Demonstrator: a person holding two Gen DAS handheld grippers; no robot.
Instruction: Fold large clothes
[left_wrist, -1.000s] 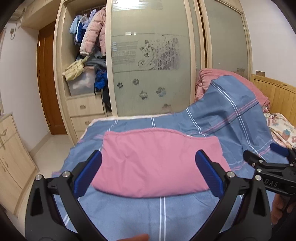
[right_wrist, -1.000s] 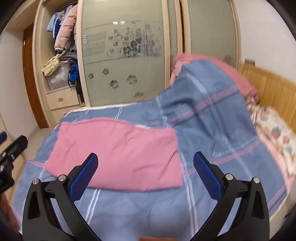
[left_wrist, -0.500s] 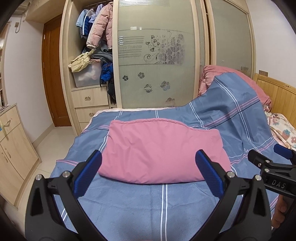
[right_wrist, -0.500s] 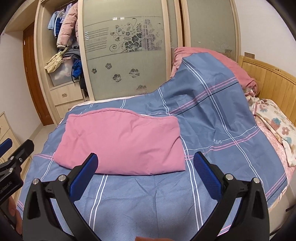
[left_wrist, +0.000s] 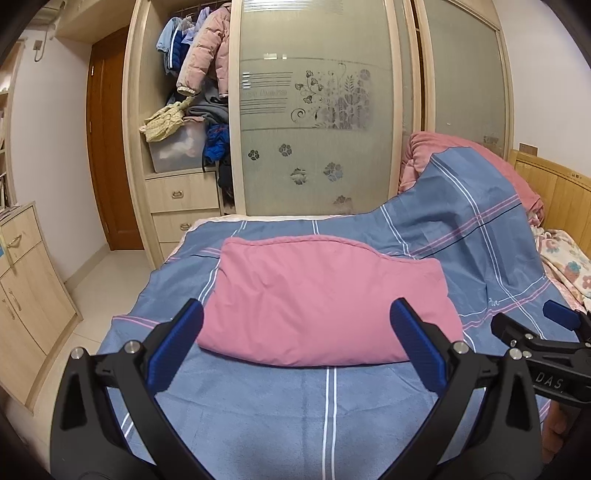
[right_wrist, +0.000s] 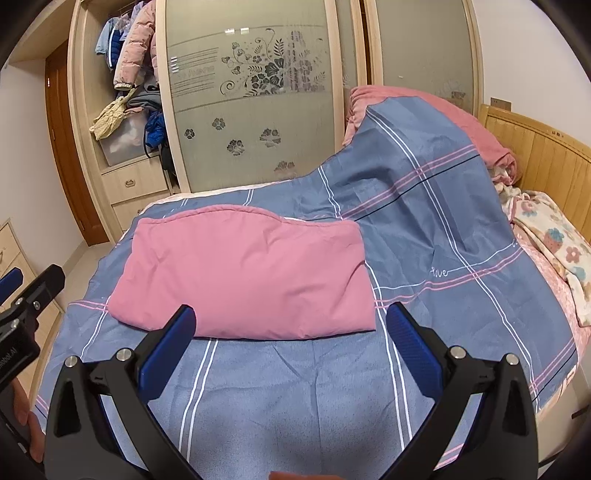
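A folded pink garment (left_wrist: 325, 302) lies flat on the blue striped bedcover (left_wrist: 295, 417); it also shows in the right wrist view (right_wrist: 247, 277). My left gripper (left_wrist: 295, 343) is open and empty, held above the bedcover just short of the garment's near edge. My right gripper (right_wrist: 290, 343) is open and empty, held back from the garment's near right corner. The right gripper also shows at the right edge of the left wrist view (left_wrist: 546, 350), and the left gripper at the left edge of the right wrist view (right_wrist: 26, 306).
A wardrobe with frosted sliding doors (left_wrist: 317, 122) and open shelves of clothes (left_wrist: 192, 92) stands behind the bed. A wooden headboard (right_wrist: 546, 162) and floral blanket (right_wrist: 550, 240) are at right. A cabinet (left_wrist: 22, 288) stands at left.
Both grippers have pulled back and risen away from the pink garment, so it now looks smaller and farther. Both stay open and empty.
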